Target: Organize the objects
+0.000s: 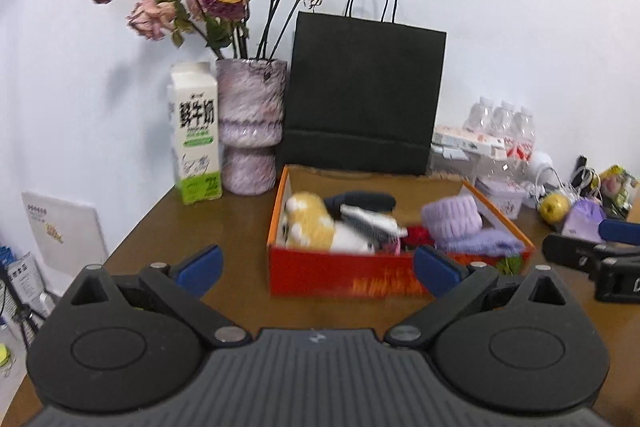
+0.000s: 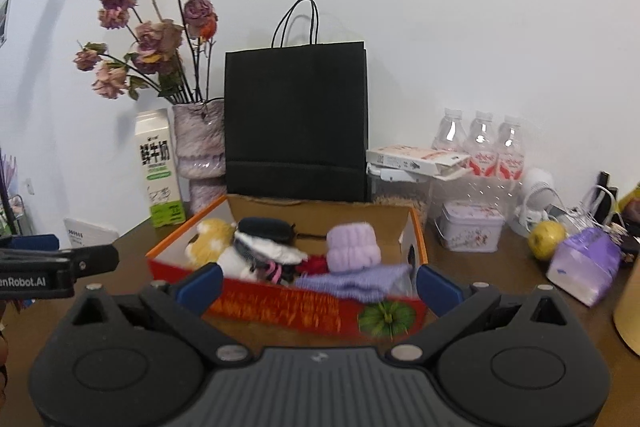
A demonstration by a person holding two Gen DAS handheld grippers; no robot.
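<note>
An open orange-red cardboard box (image 1: 340, 275) (image 2: 288, 303) sits on the brown table in front of both grippers. Inside lie a yellow-and-white plush (image 1: 310, 223) (image 2: 208, 241), a dark rolled item (image 1: 360, 201) (image 2: 266, 229), striped socks (image 1: 372, 223), and lilac knitwear (image 1: 454, 219) (image 2: 352, 247). My left gripper (image 1: 318, 269) is open, held just short of the box's front wall, with nothing between its blue pads. My right gripper (image 2: 318, 287) is open too, before the same wall. Each gripper shows at the edge of the other's view.
Behind the box stand a black paper bag (image 1: 364, 99) (image 2: 296, 123), a furry vase of dried roses (image 1: 250, 127) and a milk carton (image 1: 196, 133). At the right: water bottles (image 2: 484, 147), a tin (image 2: 470, 231), an apple (image 2: 546, 239), a purple pack (image 2: 586, 267).
</note>
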